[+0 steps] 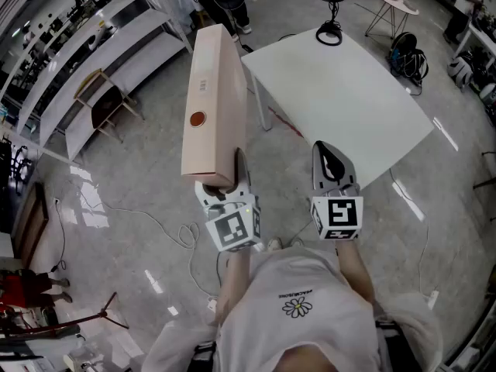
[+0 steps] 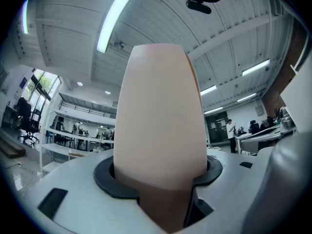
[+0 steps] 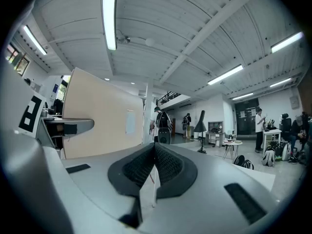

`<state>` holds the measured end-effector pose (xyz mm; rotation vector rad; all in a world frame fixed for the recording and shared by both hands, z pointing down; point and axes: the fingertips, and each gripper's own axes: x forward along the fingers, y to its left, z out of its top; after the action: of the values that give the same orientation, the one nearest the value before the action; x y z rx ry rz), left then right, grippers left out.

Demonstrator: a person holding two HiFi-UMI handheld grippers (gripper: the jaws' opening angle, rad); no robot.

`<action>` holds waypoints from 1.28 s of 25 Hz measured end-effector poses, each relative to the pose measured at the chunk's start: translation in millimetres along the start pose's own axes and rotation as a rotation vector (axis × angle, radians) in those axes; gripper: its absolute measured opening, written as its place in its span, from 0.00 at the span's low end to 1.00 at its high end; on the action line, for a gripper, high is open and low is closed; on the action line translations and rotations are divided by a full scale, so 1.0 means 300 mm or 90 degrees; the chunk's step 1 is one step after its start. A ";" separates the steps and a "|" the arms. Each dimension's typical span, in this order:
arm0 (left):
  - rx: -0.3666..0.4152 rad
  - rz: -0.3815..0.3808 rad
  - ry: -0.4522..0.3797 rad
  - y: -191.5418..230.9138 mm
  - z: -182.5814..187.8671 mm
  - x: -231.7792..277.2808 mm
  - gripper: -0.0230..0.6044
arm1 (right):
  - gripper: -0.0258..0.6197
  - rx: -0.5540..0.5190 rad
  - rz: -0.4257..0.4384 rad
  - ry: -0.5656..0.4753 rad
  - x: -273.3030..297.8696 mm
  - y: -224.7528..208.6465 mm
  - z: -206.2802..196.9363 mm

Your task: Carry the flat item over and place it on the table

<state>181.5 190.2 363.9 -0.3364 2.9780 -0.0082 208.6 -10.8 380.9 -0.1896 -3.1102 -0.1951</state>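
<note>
A flat pale pink box [image 1: 213,103] stands on end in the air, and my left gripper [image 1: 225,183] is shut on its lower edge. In the left gripper view the box [image 2: 161,126] fills the middle, wedged between the two pads. My right gripper [image 1: 332,161] is held beside it, to the right, shut with nothing between its pads [image 3: 153,168]; it points up. From the right gripper view the box [image 3: 105,116] shows as a broad panel at the left. The white table [image 1: 341,91] lies ahead and to the right, below both grippers.
A black desk lamp [image 1: 331,10] stands at the table's far edge. White shelving [image 1: 101,60] and a wooden chair [image 1: 105,103] are at the left. Cables [image 1: 167,227] trail over the glossy floor. A round side table [image 1: 395,2] and bags [image 1: 409,53] are at the far right.
</note>
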 end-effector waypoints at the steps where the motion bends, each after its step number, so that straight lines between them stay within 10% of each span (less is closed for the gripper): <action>1: -0.003 -0.001 -0.001 0.005 -0.006 0.000 0.48 | 0.06 -0.001 0.000 0.001 0.001 0.004 -0.008; 22: -0.028 0.005 -0.007 -0.045 -0.031 -0.009 0.49 | 0.06 0.122 0.025 0.042 -0.021 -0.059 -0.178; 32: -0.059 0.004 -0.025 -0.008 -0.079 0.171 0.49 | 0.06 0.059 0.055 0.050 0.155 -0.062 -0.178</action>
<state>129.1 176.1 380.0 -0.3351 2.9469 0.1365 160.8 -30.2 432.9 -0.3066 -3.0175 -0.0546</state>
